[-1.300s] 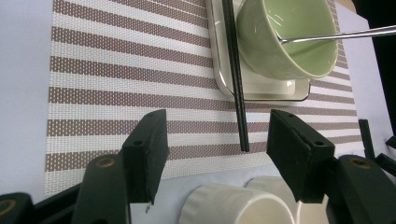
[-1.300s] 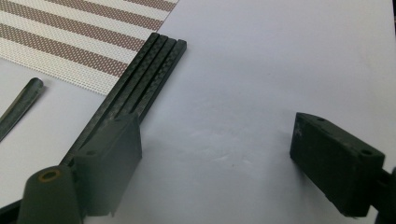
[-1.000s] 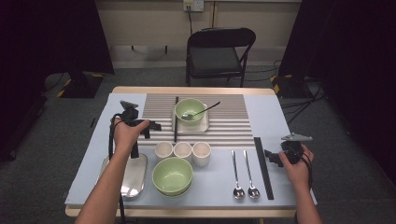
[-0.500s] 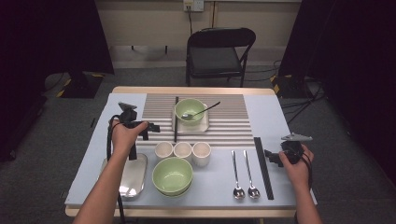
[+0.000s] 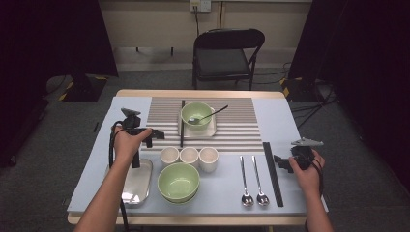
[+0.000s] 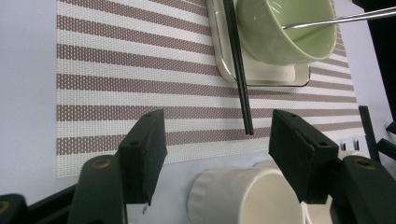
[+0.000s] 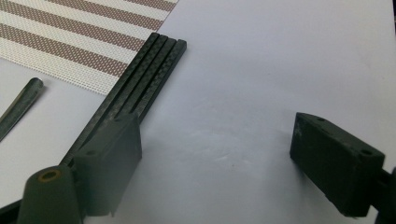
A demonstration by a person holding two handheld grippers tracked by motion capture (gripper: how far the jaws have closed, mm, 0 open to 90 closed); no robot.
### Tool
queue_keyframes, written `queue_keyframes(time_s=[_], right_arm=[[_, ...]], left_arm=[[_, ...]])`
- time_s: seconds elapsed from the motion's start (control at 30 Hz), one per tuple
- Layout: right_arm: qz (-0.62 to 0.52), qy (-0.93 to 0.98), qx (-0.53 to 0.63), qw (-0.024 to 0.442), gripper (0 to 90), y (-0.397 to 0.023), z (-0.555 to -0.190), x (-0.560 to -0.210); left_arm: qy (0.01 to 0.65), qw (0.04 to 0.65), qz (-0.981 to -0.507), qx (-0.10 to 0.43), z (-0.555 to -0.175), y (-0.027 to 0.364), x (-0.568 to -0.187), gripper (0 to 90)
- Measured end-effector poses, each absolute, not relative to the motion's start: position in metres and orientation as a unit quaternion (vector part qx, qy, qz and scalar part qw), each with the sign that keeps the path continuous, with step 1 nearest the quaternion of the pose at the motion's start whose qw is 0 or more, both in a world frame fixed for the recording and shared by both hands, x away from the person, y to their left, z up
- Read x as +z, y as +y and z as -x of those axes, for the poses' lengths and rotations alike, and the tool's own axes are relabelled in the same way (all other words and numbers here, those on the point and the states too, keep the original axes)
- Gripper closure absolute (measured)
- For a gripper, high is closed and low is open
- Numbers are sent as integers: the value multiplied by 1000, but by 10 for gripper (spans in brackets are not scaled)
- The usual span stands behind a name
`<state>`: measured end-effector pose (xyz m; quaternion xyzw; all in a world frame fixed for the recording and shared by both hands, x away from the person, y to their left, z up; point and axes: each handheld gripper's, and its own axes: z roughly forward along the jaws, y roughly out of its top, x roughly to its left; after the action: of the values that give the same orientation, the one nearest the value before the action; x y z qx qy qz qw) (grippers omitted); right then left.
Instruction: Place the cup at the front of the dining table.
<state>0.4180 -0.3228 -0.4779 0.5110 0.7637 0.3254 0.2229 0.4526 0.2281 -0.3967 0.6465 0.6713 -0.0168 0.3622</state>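
Both forearms are bare, no sleeves showing. The left gripper [image 5: 155, 137] and right gripper [image 5: 280, 163] are matte black, each topped by a grey three-cornered plate and trailing a black cable. Their jaws are blocky black slabs with small screw holes and brass-coloured pivot pins.

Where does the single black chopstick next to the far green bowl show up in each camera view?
High view: the thin black chopstick lies along the left edge of the white square tray, on the striped placemat.
Left gripper view: the chopstick runs from top centre down to between the jaws.
Right gripper view: not in it.
Shared landmark: the striped placemat.
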Motion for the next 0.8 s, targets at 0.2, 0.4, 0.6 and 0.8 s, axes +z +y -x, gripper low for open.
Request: queue_keyframes(time_s=[0.2,0.4,0.6,0.8], right_arm=[[-511,764,325,223,151,-323,-418,-478],[-511,764,325,223,151,-323,-418,-478],[-511,764,325,223,151,-323,-418,-478],[-511,764,325,223,151,-323,-418,-478]], left_arm=[[670,363,-647,-18,-450,229,-398,364],[670,360,-649,-17,-449,231,-398,364],[667,361,-651,-19,-447,232,-399,363],[666,357,-655,-18,-445,231,-401,364]])
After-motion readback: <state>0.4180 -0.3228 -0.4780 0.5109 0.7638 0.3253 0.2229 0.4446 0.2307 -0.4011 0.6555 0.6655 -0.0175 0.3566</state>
